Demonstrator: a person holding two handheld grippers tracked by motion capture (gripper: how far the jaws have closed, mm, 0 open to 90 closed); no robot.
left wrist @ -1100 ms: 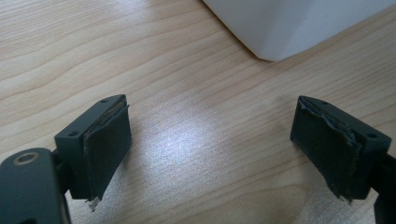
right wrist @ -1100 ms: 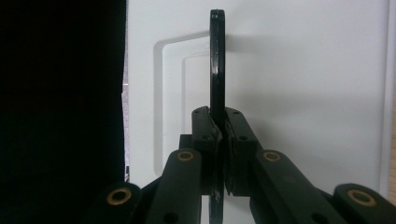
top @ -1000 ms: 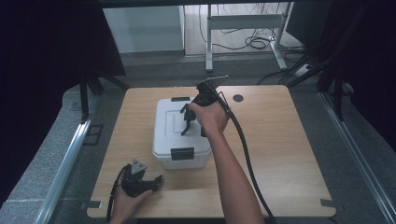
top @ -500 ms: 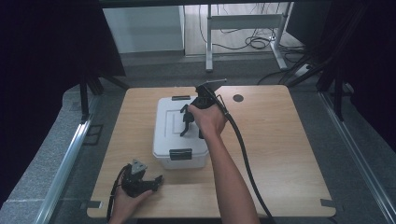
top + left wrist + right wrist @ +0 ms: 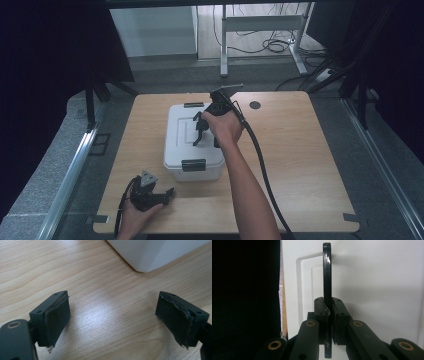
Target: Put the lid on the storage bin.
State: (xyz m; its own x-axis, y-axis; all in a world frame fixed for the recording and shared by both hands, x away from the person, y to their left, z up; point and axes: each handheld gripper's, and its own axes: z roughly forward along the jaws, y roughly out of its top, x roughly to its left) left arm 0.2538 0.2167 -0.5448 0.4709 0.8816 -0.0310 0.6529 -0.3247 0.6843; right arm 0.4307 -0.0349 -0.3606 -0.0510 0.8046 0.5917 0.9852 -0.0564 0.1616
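A white lidded box (image 5: 180, 150) stands on the wooden table (image 5: 300, 165), left of centre. Its black handle (image 5: 198, 134) is lifted upright off the lid. My right gripper (image 5: 201, 131) points down at the lid and is shut on that handle. In the right gripper view, the thin black handle (image 5: 327, 270) runs up between the pressed pads of my right gripper (image 5: 328, 305), over the white lid (image 5: 374, 290). My left gripper (image 5: 167, 192) rests low by the table's front left edge, open. In the left gripper view, its jaws (image 5: 112, 315) stand wide over bare wood, with the box corner (image 5: 150, 252) beyond.
Black latches sit at the front (image 5: 193, 164) and back (image 5: 193, 105) of the box. A round cable hole (image 5: 255, 105) marks the table's far side. The right gripper's cable (image 5: 265, 175) trails down across the table. A desk frame (image 5: 260, 30) and floor cables lie beyond.
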